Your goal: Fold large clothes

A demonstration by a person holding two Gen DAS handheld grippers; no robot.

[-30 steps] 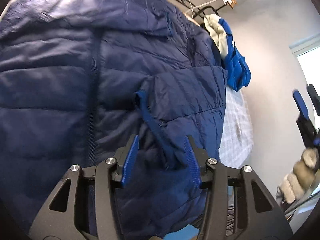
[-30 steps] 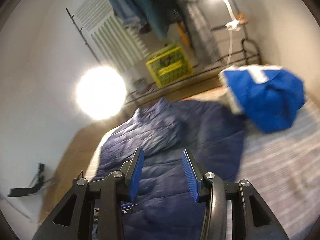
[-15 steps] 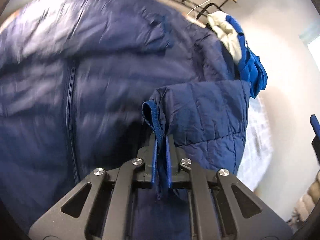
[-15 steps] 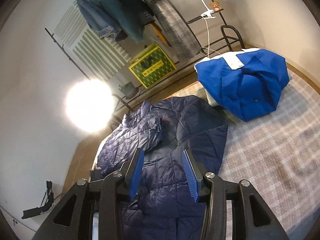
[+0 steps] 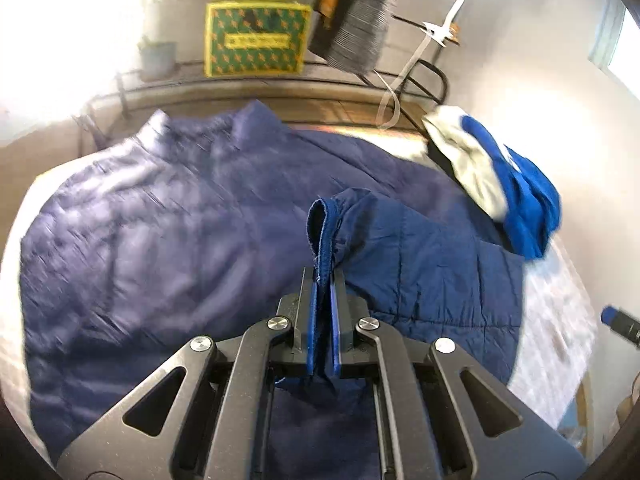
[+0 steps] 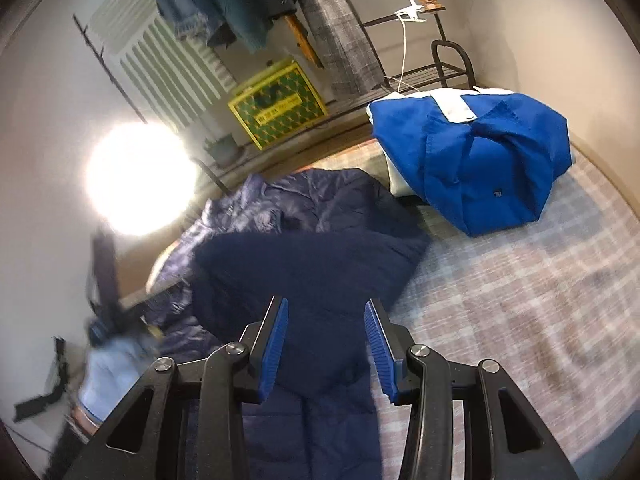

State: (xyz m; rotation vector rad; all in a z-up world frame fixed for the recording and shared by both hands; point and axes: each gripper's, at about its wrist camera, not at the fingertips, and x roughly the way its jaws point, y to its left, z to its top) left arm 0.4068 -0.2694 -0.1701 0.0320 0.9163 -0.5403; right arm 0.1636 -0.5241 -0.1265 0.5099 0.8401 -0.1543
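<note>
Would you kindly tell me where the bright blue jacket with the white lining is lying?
In the right wrist view, the bright blue jacket lies bunched at upper right on the checked bedcover, beside the navy quilted jacket.

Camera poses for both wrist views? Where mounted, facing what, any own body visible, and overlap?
Left wrist: on the left gripper, angled down across the navy jacket; own fingers shut on its cuff.
Right wrist: on the right gripper, angled down over the jacket and plaid bed cover; own fingers open, holding nothing.
Shared: navy jacket, blue jacket, yellow crate.
</note>
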